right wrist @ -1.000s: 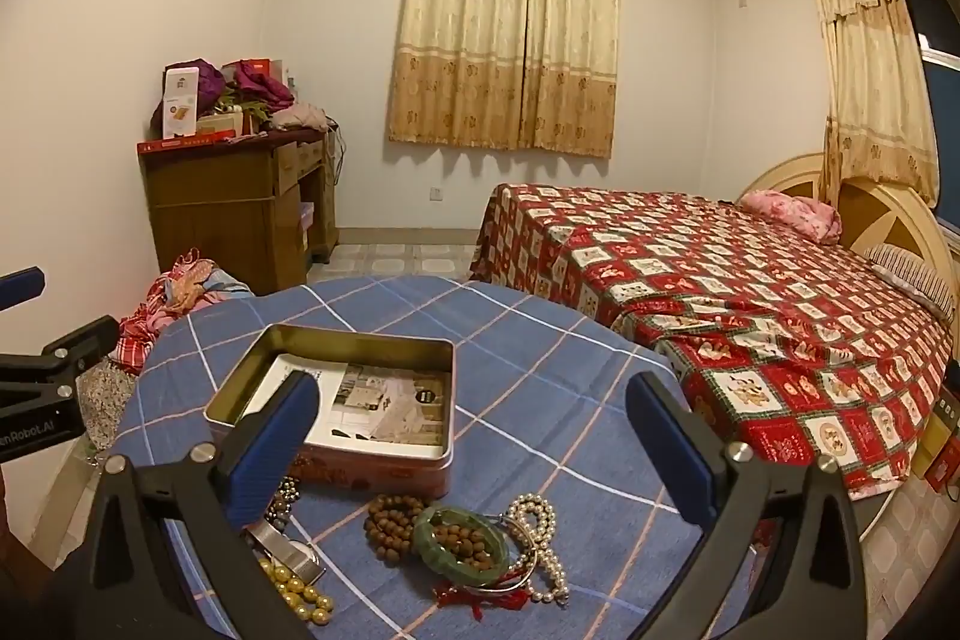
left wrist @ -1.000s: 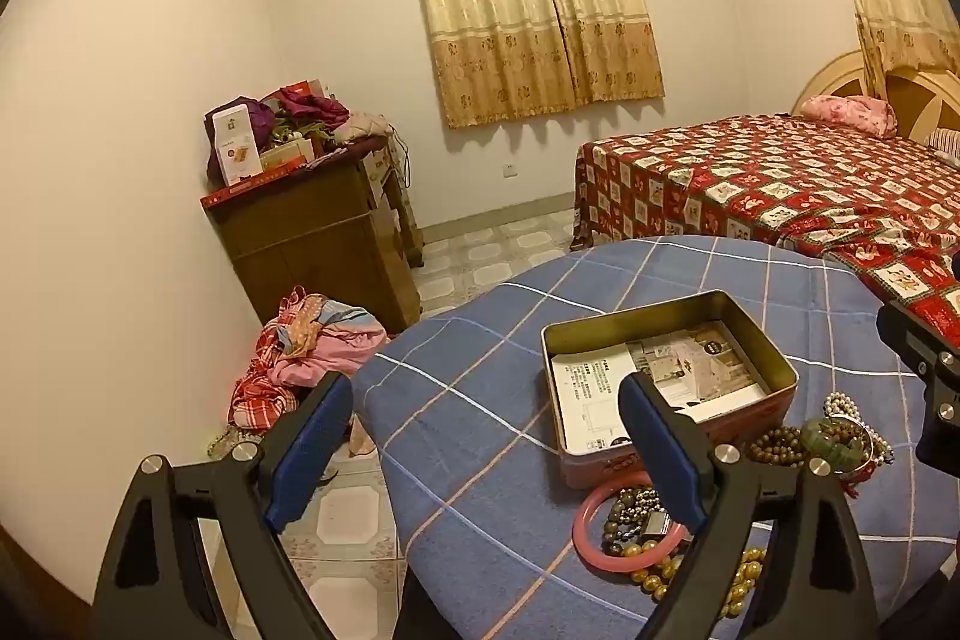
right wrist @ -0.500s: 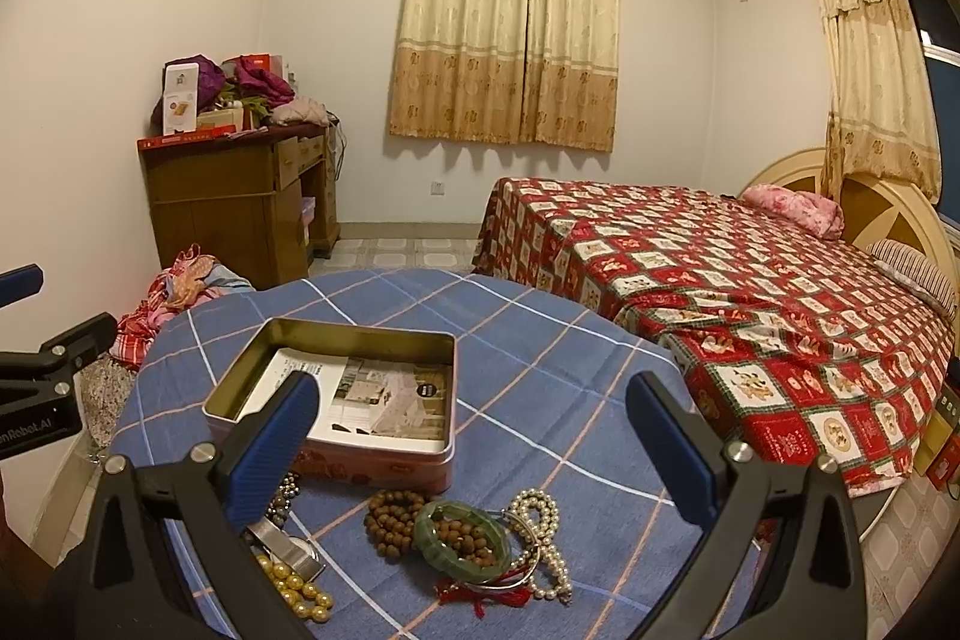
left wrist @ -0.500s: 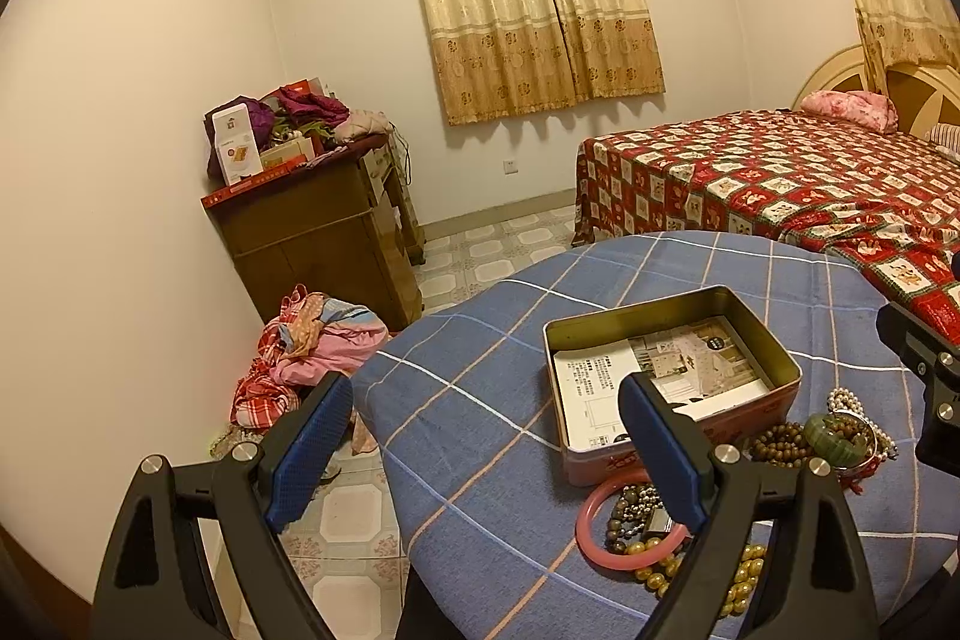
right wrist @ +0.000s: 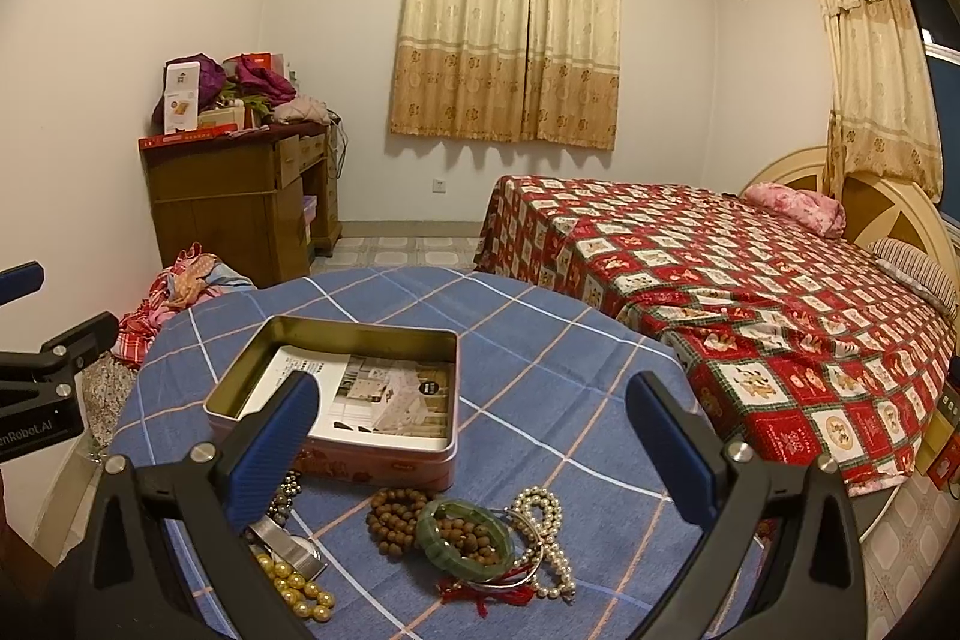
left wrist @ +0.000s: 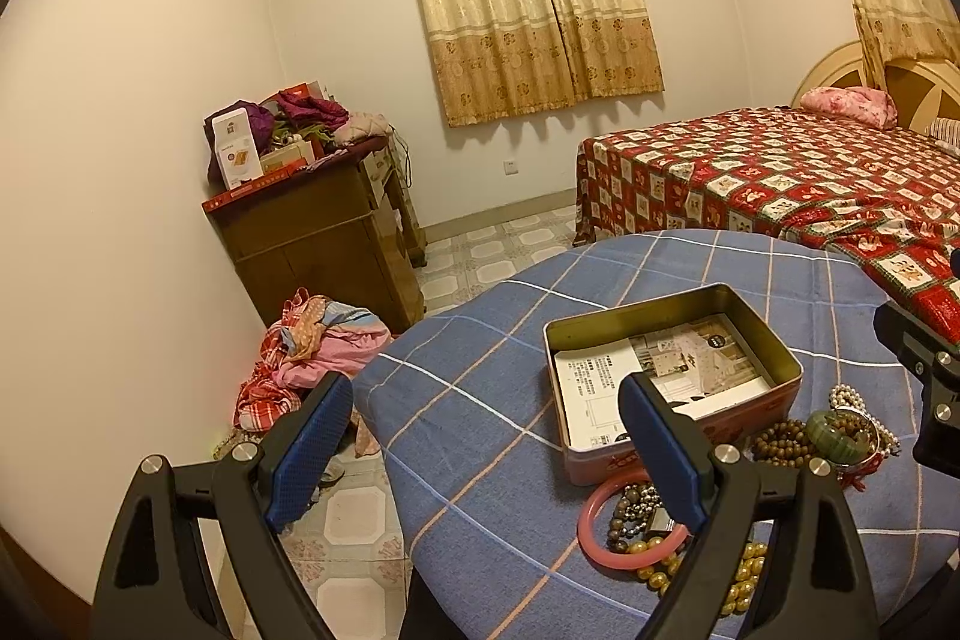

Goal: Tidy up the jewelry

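The round table (right wrist: 540, 340) under its blue checked cloth sits before me, and near its middle stands the open tin (right wrist: 345, 394), holding only a printed leaflet (right wrist: 384, 400) flat on its floor; no jewelry is in it yet. All the pieces lie on the cloth along the tin's near side. To the right: brown wooden beads (right wrist: 393, 517), a green bangle (right wrist: 465, 538) lying partly on them, and a pearl strand (right wrist: 549, 532) touching it. To the left: a pink bangle (left wrist: 630, 529) ringing dark beads, with yellow beads (right wrist: 294, 583) nearest me.

My left gripper (left wrist: 486, 454) and right gripper (right wrist: 471, 451) both hover above the table, fingers spread wide, holding nothing.

The risk, as I judge it, is the tangle: lifting the green bangle could drag beads or pearls along, and a loose strand could slip off the table's near edge.
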Demonstrator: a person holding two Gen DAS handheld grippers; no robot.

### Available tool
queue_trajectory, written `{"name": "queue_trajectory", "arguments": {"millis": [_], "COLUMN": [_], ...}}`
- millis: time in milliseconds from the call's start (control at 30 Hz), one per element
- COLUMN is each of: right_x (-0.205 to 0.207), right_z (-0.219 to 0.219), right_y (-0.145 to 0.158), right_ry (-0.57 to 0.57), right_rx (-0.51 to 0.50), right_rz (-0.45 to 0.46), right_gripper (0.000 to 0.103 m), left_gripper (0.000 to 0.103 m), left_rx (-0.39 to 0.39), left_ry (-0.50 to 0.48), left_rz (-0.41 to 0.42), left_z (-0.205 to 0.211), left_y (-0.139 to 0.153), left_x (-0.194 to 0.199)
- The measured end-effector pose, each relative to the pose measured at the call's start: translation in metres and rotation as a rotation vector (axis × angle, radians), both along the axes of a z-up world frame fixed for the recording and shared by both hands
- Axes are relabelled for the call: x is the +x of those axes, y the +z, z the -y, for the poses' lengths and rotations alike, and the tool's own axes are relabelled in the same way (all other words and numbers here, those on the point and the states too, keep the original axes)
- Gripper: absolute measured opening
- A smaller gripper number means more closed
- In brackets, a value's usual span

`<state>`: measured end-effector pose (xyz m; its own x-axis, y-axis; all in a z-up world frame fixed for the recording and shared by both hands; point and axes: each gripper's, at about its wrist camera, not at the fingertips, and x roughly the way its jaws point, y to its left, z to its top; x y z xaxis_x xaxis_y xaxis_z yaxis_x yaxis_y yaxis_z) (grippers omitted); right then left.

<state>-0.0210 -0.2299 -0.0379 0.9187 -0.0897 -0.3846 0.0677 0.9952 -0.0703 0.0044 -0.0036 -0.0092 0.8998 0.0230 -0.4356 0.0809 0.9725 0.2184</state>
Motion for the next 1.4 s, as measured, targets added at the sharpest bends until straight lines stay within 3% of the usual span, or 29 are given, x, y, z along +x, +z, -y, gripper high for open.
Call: {"name": "queue_trajectory", "arguments": {"millis": [1400], "right_x": [0.001], "right_z": [-0.001], "right_y": [-0.002], "right_ry": [0.000], "right_rx": [-0.002], "right_rz": [-0.007], "right_gripper": [0.103], "left_gripper": [0.090], "left_rx": [0.009], "left_ry": [-0.001], "left_rz": [-0.037], "left_z": [-0.004], "left_y": [-0.011], "left_x": [0.007]}}
